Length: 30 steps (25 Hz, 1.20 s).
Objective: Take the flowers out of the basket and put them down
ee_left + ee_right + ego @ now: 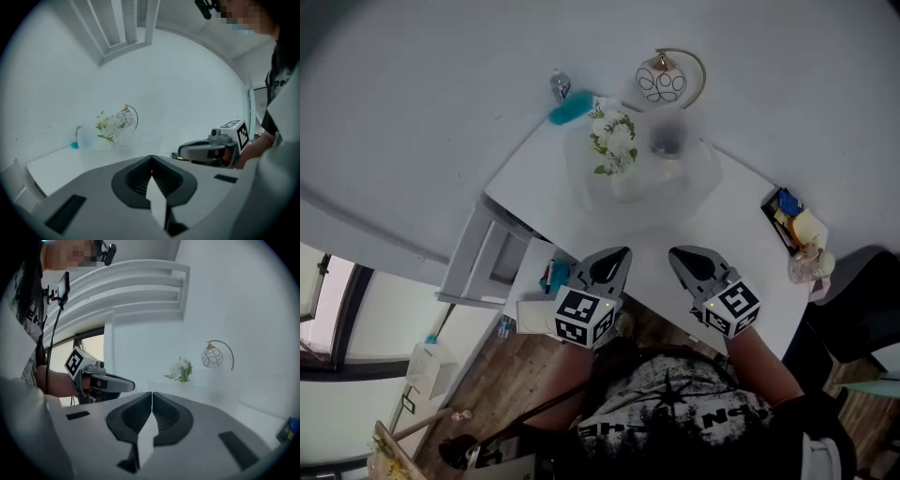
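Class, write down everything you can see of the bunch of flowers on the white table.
The flowers are a small bunch of white blooms with green leaves. They stand roughly upright at the left end of a pale, translucent basket on the far part of the white table. Their stems are hidden. Only the basket appears to touch them.

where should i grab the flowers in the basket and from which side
Probably the leafy stems just under the white blooms of the flowers, coming down from above. The bunch stands upright at the left end of the basket, its heads seemingly above the rim, and the walls would block a low sideways approach.
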### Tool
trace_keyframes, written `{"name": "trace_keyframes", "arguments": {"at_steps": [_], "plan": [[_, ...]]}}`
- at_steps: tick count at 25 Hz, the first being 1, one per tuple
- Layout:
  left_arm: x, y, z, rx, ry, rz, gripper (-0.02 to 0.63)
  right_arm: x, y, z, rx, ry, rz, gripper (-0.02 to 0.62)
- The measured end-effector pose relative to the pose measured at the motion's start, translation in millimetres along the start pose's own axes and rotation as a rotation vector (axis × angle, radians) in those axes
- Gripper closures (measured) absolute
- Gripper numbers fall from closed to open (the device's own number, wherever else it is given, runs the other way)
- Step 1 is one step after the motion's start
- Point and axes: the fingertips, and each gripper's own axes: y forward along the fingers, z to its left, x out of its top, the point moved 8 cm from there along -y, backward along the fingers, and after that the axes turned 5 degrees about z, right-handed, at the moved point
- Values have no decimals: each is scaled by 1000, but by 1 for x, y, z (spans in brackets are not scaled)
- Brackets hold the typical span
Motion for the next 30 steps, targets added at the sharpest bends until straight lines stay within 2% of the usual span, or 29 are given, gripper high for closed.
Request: {"name": "trace_keyframes", "arguments": {"at_steps": [10, 18, 24, 30], "plan": [[23, 32, 77, -98, 42, 21, 595, 30, 66, -25, -89, 13, -28, 577], [37, 50, 100, -148, 68, 7, 595, 48, 89, -42, -120, -15, -39, 577], [49, 52, 104, -153, 74, 6, 595, 69, 94, -53, -75, -38, -24, 577], [53, 51, 107, -148, 62, 11, 595, 110, 98, -61, 41, -32, -32, 577]]}}
